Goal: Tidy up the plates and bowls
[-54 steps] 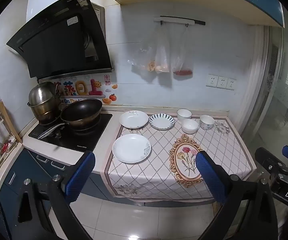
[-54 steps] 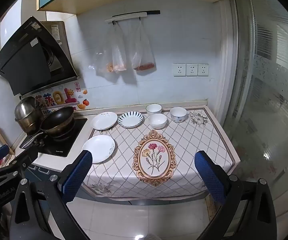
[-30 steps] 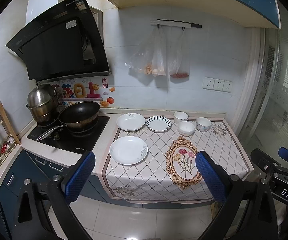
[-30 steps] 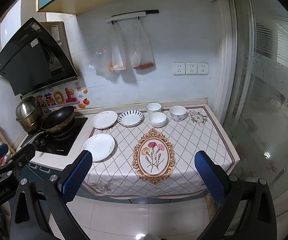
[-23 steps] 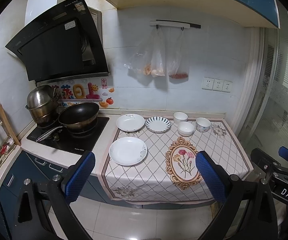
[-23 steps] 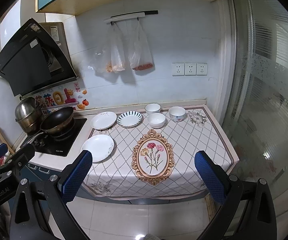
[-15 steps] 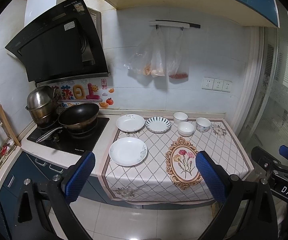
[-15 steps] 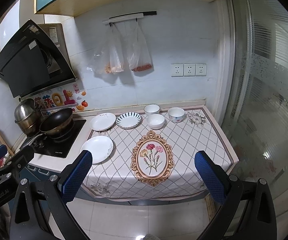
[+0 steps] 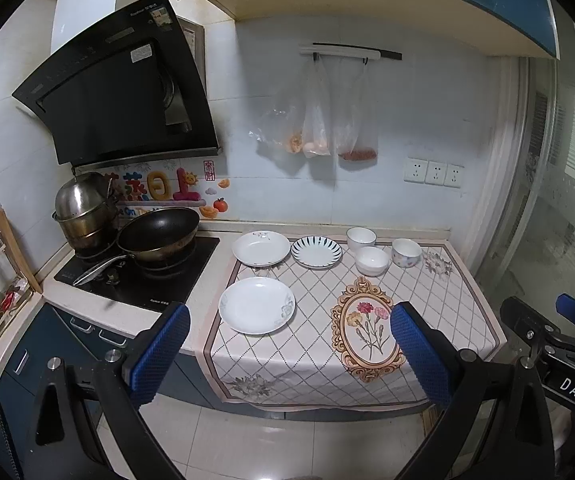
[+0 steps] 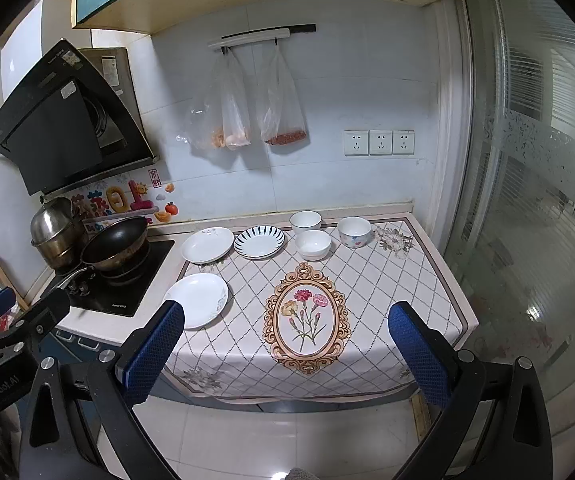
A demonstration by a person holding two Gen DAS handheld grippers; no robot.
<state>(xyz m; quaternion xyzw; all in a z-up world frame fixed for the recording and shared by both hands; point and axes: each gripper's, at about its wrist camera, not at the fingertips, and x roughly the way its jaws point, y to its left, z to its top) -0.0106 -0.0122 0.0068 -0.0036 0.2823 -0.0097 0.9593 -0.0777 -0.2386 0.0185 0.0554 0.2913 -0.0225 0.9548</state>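
Counter [image 9: 467, 280] with patterned cloth [image 9: 327, 344], stove [image 9: 139, 276] at its left end holding a black wok [image 9: 159, 232] and steel pots [image 9: 81, 212]. Left gripper [image 9: 287, 352] and right gripper [image 10: 287, 352] both spread wide, empty, hanging off the counter's front edge, well apart from the dishes. Large white plate [image 9: 256, 305] near front left of cloth; behind it white plate [image 9: 260, 248] beside striped plate [image 9: 316, 252]. Three small bowls at back: white bowl [image 9: 361, 237], white bowl [image 9: 372, 260] in front, patterned bowl [image 9: 406, 252] to the right.
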